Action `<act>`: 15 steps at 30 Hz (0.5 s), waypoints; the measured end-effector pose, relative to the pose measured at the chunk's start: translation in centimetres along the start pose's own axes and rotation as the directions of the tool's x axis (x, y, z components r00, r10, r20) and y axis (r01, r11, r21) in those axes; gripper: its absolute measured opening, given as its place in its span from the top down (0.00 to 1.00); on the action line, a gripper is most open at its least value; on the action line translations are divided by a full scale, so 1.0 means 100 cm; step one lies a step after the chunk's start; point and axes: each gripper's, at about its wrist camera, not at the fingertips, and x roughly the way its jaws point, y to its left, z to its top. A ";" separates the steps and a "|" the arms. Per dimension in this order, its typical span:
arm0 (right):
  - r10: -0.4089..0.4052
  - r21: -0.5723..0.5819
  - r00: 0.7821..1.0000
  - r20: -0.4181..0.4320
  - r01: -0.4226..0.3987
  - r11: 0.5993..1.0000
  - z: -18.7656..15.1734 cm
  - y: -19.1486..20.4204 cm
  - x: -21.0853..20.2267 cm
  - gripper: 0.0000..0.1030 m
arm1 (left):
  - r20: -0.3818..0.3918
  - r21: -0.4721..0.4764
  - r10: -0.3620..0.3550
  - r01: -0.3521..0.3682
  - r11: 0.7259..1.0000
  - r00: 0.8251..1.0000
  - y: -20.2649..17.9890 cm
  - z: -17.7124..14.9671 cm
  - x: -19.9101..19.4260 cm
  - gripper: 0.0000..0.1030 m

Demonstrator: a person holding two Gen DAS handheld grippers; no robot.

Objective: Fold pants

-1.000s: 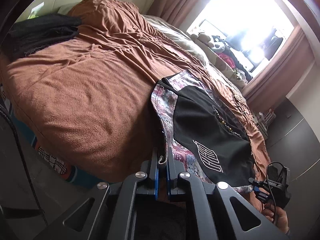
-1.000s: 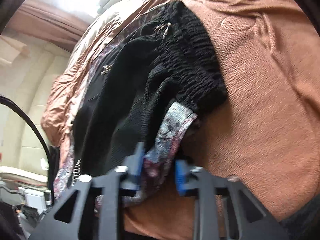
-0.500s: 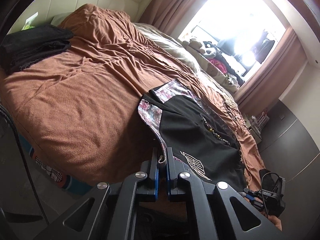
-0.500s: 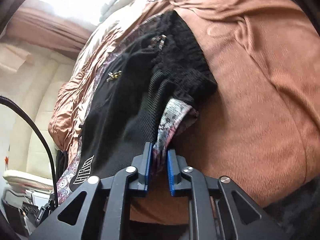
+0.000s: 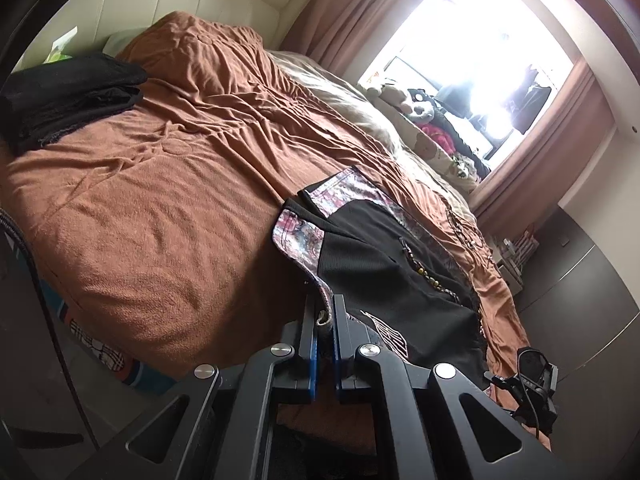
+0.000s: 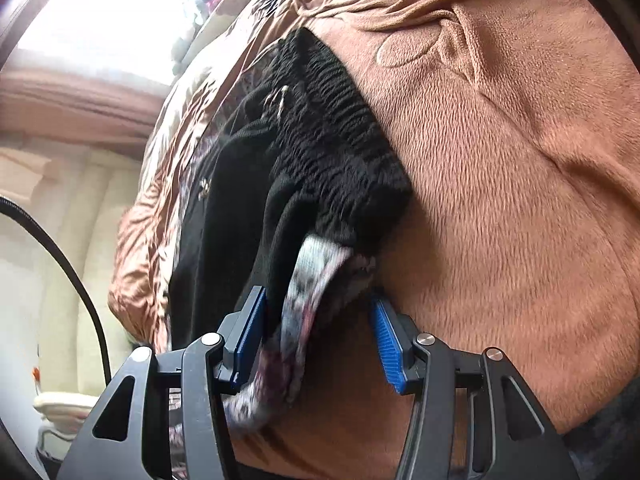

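The pants (image 5: 380, 264) are black with pink-grey patterned side panels and lie on the brown blanket near the bed's front edge. My left gripper (image 5: 325, 312) is shut on the patterned hem at the leg end. In the right wrist view the pants (image 6: 248, 200) show their black ruched waistband and a patterned strip. My right gripper (image 6: 320, 320) is open, its blue pads wide apart, with the patterned strip lying loose between them.
The brown blanket (image 5: 160, 208) covers the bed. A pile of folded black clothes (image 5: 64, 96) lies at the far left by the cream headboard. A bright window with curtains (image 5: 480, 52) is beyond the bed. A black cable (image 6: 68, 268) hangs at the left.
My right gripper has opened and let go of the patterned edge at the waist. My left gripper stays shut on the hem and has pulled back slightly.
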 end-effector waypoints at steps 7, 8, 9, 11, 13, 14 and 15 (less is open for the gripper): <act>0.013 -0.013 0.999 0.042 -0.012 1.000 -0.001 0.002 -0.005 0.91 | 0.007 0.006 -0.013 0.013 1.000 1.000 -0.008 0.019 0.008 0.95; 0.014 -0.030 0.999 0.052 -0.012 0.999 -0.001 0.006 -0.009 0.91 | 0.014 0.009 -0.017 0.017 1.000 1.000 -0.010 0.025 0.010 0.95; 0.019 -0.045 0.998 0.061 -0.017 0.999 -0.002 0.010 -0.013 0.92 | 0.019 0.012 -0.019 0.018 1.000 1.000 -0.012 0.029 0.011 0.95; 0.037 -0.065 0.996 0.078 -0.032 0.997 -0.002 0.015 -0.020 0.92 | 0.030 0.016 -0.024 0.023 1.000 0.999 -0.016 0.040 0.013 0.95; 0.060 -0.079 0.994 0.097 -0.052 0.995 0.000 0.021 -0.026 0.92 | 0.040 0.021 -0.030 0.030 0.999 0.999 -0.022 0.052 0.016 0.95; 0.069 -0.083 0.992 0.104 -0.061 0.995 0.001 0.023 -0.030 0.92 | 0.047 0.027 -0.037 0.036 0.999 0.998 -0.026 0.060 0.018 0.95; 0.077 -0.088 0.991 0.111 -0.068 0.994 0.002 0.026 -0.033 0.92 | 0.053 0.033 -0.041 0.039 0.999 0.998 -0.030 0.065 0.019 0.95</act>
